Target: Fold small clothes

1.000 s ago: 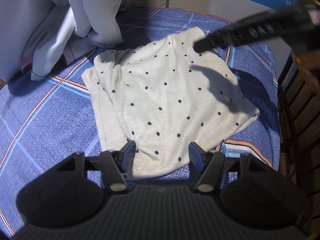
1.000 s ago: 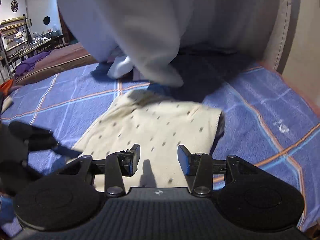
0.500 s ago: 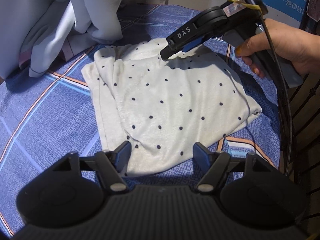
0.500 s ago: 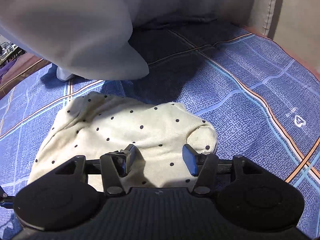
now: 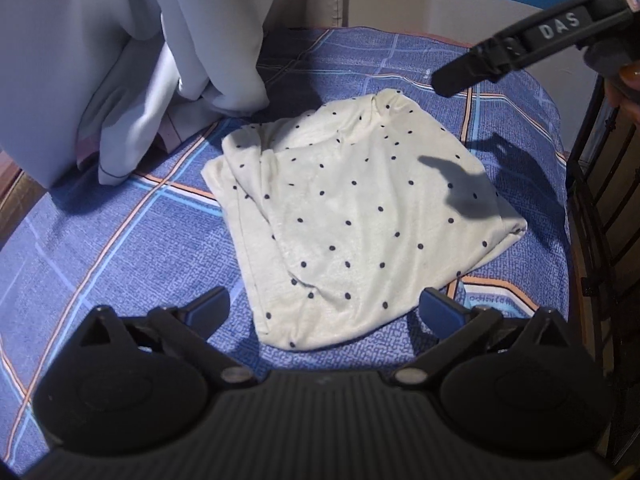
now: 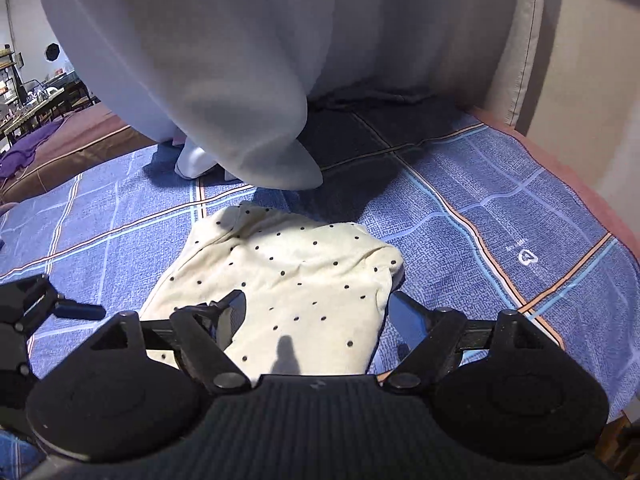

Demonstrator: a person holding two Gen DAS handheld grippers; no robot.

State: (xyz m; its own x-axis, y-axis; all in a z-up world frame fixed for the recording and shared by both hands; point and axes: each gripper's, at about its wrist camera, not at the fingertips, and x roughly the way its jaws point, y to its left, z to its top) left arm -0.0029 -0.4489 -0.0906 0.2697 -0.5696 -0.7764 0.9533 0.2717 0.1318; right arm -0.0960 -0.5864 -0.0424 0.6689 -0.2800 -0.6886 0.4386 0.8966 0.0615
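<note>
A cream polka-dot garment (image 5: 352, 216) is seen lying folded on a blue plaid bedspread (image 5: 120, 248), with one layer lapped over another and a narrower strip left showing along its left edge in the left wrist view. A pale grey curtain (image 5: 120, 60) is draped onto the bedspread just beyond the garment's far corner.

The left gripper (image 5: 326, 314) is held over the garment's near edge; its jaws are opening and stand wide, one finger over bare bedspread to the left of the cloth and the other beside its right corner. Nothing is gripped between them.

The right gripper (image 6: 318, 318) is held above the opposite side of the garment; its jaws are likewise opening, spread wide, and no cloth is pinched. In the left wrist view it is seen as a dark bar at the upper right, clear of the fabric, with its shadow cast across the garment. A black metal rail (image 5: 600, 216) stands at the bed's right edge.
</note>
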